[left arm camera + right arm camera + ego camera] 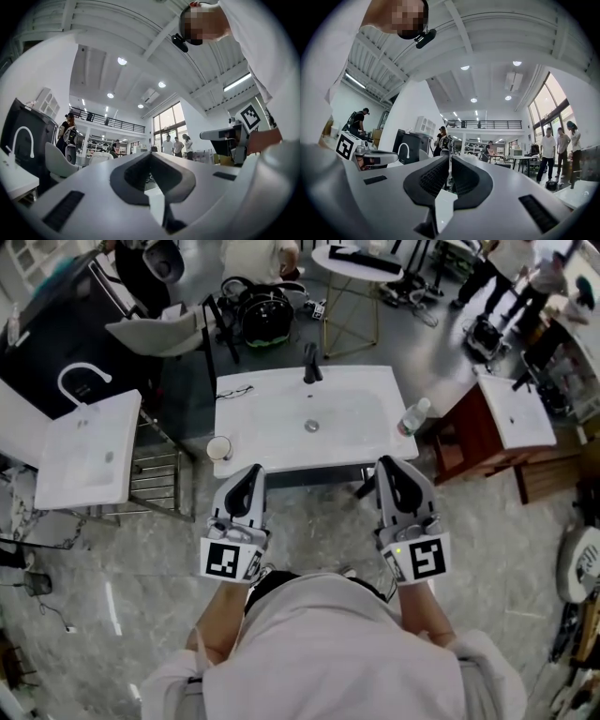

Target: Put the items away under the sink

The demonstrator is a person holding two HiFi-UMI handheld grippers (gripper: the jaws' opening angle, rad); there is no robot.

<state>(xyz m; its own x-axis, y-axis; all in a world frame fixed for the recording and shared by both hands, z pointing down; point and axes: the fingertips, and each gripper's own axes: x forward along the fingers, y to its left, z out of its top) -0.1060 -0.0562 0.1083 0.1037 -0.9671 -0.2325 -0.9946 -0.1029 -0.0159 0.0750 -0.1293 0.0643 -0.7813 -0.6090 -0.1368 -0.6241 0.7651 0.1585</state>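
Note:
A white sink [272,442] with a dark faucet [311,364] stands straight ahead in the head view. On its front left corner is a paper cup [218,448]. A clear plastic bottle [413,416] stands on its right edge. My left gripper [251,471] is held just short of the sink's front edge, right of the cup, shut and empty. My right gripper [386,466] is at the front right corner, below the bottle, also shut and empty. In both gripper views the jaws meet at the tips: left gripper [151,153], right gripper [450,158]. The space under the sink is hidden.
A second white sink [89,446] on a metal rack [155,479] stands to the left. A wooden cabinet with a basin [506,418] is to the right. Behind are a round table [366,263], a dark bag [262,310] and several people.

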